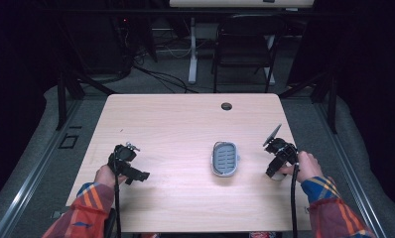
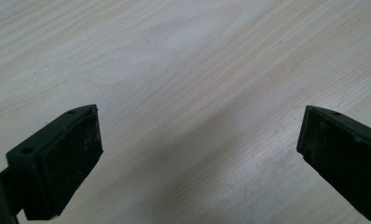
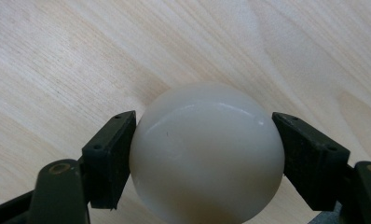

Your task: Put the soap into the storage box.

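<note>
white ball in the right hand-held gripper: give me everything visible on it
The smooth, glossy white ball looks like hard plastic or ceramic, off-white, with a soft highlight across its top and one tiny dark speck. It is round and plain, with no markings or seams on the side that faces the camera. The right hand-held gripper is shut on it, one black pad pressing each side. It sits low over the pale wooden table; whether it touches the table cannot be told.

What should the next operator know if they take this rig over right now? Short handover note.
Right tongs: shut on the white rounded object, low over the table near its right edge.
Left tongs: open, nothing between them, over bare wood at the left.
Grey slotted dish: centre-right on the table, with nothing in it.
Done: object gripped.
Left: probably moving it to the dish; that is a guess.
</note>
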The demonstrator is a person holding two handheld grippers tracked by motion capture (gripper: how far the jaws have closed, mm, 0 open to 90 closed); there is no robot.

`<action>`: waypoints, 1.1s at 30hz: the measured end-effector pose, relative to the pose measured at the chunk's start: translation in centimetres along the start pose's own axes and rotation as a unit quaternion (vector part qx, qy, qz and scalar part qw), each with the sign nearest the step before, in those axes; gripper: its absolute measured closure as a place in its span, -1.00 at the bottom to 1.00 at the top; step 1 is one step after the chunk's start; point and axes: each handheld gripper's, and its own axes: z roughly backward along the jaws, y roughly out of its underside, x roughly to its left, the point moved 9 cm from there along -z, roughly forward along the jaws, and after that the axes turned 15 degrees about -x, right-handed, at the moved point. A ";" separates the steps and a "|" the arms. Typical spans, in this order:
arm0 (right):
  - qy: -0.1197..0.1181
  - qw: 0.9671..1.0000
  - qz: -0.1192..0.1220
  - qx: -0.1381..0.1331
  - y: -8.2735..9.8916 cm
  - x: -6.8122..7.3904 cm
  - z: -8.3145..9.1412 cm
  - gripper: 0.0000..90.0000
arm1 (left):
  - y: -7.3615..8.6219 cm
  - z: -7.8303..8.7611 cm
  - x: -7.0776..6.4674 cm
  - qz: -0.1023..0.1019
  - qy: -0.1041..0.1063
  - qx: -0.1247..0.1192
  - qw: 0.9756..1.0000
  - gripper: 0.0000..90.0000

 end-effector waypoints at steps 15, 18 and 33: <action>-0.014 1.000 0.004 -0.004 -1.6 0.3 1.5 -0.46 | -0.3 0.0 -0.1 0.010 -0.001 -0.008 1.000 -1.00; -0.020 1.000 0.007 -0.005 -2.2 0.4 1.7 -0.46 | -0.4 -0.1 -0.2 0.006 0.001 -0.005 1.000 -1.00; -0.023 0.999 0.028 -0.020 -4.6 1.4 3.6 -0.46 | -0.4 0.0 -0.3 -0.002 0.003 -0.009 1.000 -1.00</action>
